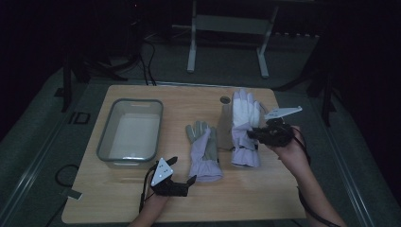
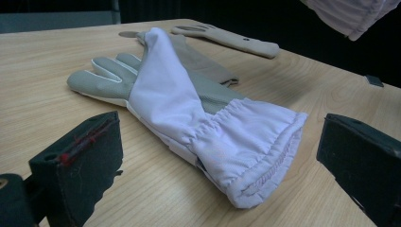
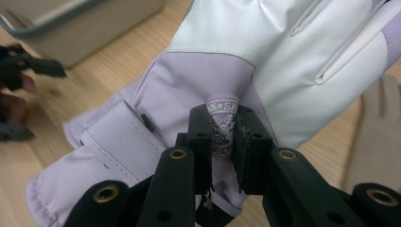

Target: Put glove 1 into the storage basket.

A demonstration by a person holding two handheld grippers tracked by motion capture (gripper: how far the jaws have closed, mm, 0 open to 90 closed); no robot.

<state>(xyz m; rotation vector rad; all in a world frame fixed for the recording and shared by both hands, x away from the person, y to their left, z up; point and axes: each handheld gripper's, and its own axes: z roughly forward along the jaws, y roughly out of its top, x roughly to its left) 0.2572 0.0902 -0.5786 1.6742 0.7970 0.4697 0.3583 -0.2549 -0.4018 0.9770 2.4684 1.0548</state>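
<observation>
A grey-palmed glove with a lilac cuff [image 1: 203,153] [image 2: 189,104] lies flat in the middle of the wooden table [image 1: 118,189]. My left gripper [image 1: 183,169] [image 2: 220,135] rests at the near edge just left of the cuff. Its jaws stand wide open, one on each side of the cuff, without touching it. A second glove, white and lilac [image 1: 245,120] [image 3: 246,61], hangs tilted above the table's right side. My right gripper [image 1: 254,134] [image 3: 222,130] is shut on a fold of it, at a small printed tag near the wrist strap.
A clear plastic bin [image 1: 105,137] [image 3: 71,28] stands at the table's left. A flat beige glove-shaped piece [image 1: 225,127] [image 2: 227,40] [image 3: 378,137] lies between the two gloves. A small round disc [image 1: 225,100] sits near the far edge. Cables and a stand's legs are beyond the table.
</observation>
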